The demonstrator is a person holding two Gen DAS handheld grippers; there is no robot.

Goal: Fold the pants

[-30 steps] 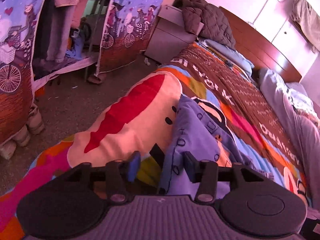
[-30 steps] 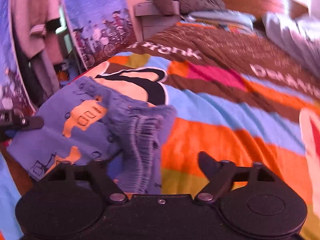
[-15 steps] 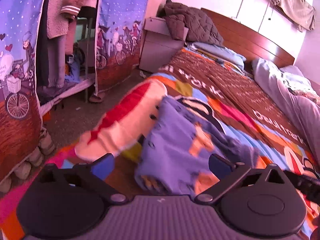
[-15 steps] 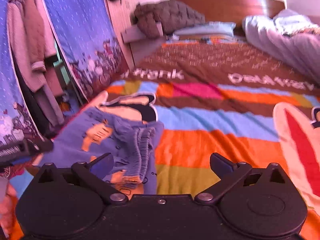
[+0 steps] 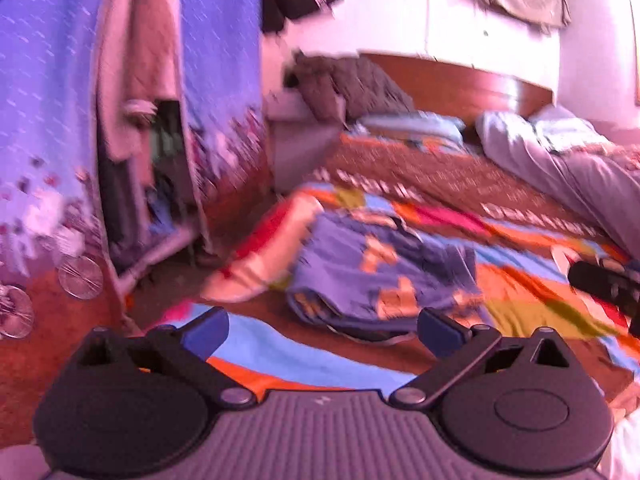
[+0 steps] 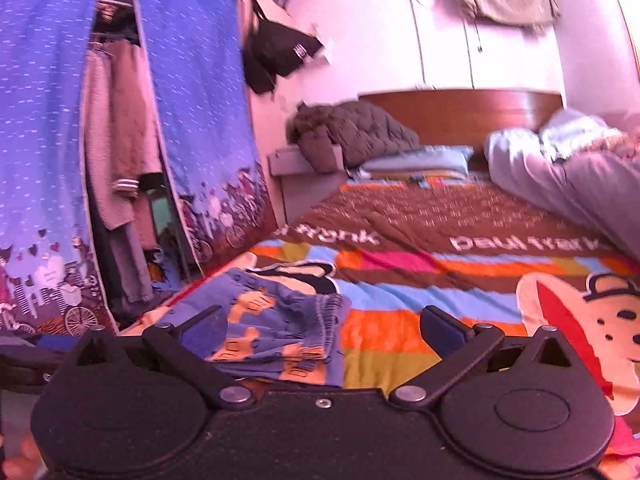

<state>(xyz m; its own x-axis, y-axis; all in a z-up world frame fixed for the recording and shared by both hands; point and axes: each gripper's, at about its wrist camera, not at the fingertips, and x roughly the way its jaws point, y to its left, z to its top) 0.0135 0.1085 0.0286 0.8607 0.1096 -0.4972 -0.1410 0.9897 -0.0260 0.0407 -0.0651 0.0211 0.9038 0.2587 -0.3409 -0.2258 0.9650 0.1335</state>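
Small blue pants [image 5: 376,276] with orange figures lie folded in a compact stack on the striped bedspread [image 5: 532,300]. In the left wrist view my left gripper [image 5: 324,330] hovers just short of the stack, jaws wide open, nothing between them. The right wrist view shows the same pants [image 6: 276,328] with the gathered waistband on the right side; my right gripper [image 6: 324,326] is open and empty in front of them. The other gripper's dark tip [image 5: 604,284] shows at the right edge of the left wrist view.
A cloth wardrobe [image 6: 48,152] with hanging clothes stands left of the bed. A bedside cabinet [image 6: 308,184] carries a dark quilted jacket [image 6: 352,136]. A grey duvet [image 6: 568,172] lies along the right by the wooden headboard [image 6: 460,112]. Floor [image 5: 168,288] shows left of the bed.
Both grippers let go of the pants, opened wide and drew back and upward. The pants now lie farther ahead on the bedspread, and more of the room is in view.
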